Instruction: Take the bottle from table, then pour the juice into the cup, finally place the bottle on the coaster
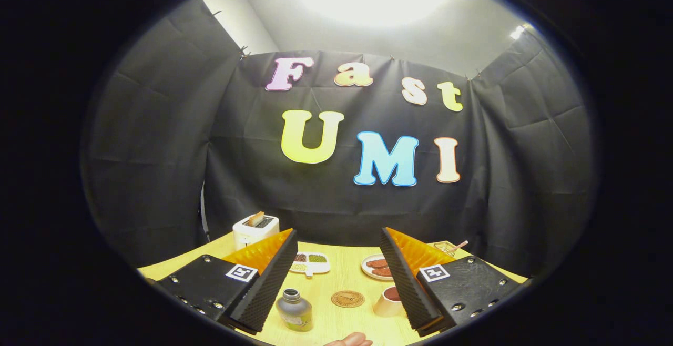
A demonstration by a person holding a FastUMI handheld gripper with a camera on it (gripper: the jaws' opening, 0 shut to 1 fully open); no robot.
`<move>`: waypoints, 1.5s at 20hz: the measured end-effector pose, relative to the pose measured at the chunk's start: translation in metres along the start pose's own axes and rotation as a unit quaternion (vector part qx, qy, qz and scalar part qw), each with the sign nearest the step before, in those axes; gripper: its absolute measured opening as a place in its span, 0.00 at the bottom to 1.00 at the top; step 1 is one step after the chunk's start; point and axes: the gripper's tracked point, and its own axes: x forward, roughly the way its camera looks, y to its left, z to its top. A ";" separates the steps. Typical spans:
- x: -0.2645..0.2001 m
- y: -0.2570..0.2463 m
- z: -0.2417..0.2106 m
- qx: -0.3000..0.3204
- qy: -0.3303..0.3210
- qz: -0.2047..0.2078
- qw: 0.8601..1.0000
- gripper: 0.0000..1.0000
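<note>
Between the spread fingers of the gripper (pixel 338 270) stand a grey-green bottle (pixel 295 310), a round brown coaster (pixel 347 298) and a cream cup (pixel 389 302) with a reddish inside. Beyond them, on the pale yellow wood-grain table (pixel 342 275), is a white toaster (pixel 255 229).

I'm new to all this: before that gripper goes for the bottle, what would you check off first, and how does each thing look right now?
1. Gripper fingers spread wide enough for the bottle: ok, open with nothing held.
2. Bottle upright on the table: ok, standing between the fingers, close to one of them.
3. Bottle cap: cannot tell whether it is on or off.
4. Cup upright to receive juice: ok, beside the other finger.
5. Coaster free for the bottle: ok, nothing on it.
6. Path clear: not ok, a person's fingertip rests on the table near the bottle.
</note>
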 end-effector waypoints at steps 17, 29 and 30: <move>0.019 0.064 -0.125 0.022 0.009 0.037 0.999 0.97; 0.039 0.086 -0.204 0.017 0.045 0.053 0.997 0.97; 0.041 0.088 -0.210 0.012 0.050 0.054 0.997 0.97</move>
